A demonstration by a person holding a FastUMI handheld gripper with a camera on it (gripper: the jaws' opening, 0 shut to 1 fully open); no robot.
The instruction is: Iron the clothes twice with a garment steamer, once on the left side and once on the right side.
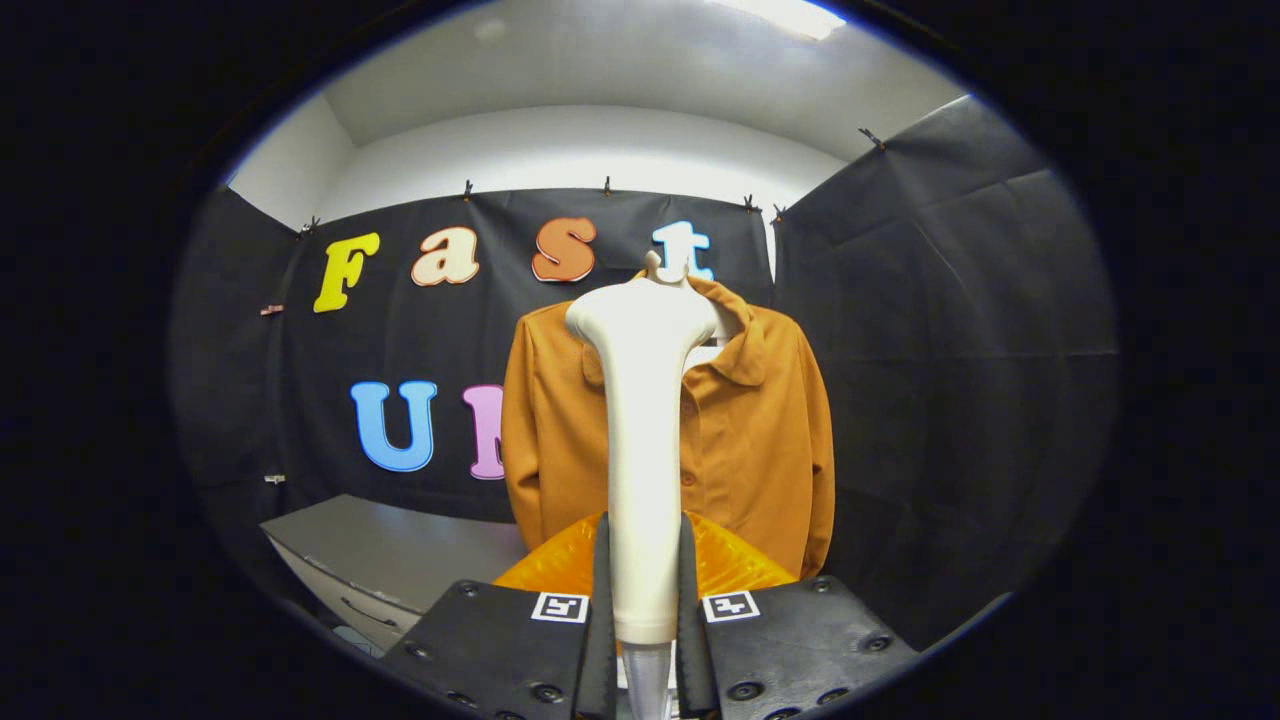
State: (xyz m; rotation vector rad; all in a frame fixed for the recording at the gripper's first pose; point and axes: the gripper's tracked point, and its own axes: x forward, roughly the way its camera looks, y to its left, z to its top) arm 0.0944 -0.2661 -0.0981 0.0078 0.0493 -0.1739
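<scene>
Tool (643, 590) clamps upright steamer (641, 420) before hanging orange shirt (760, 430).

Low in the middle of the frame, the hand-held gripper (642, 600) points level ahead, its two fingers (603, 600) standing upright and parallel, both pressed against the handle of the garment steamer (640, 430) clamped between them.
</scene>
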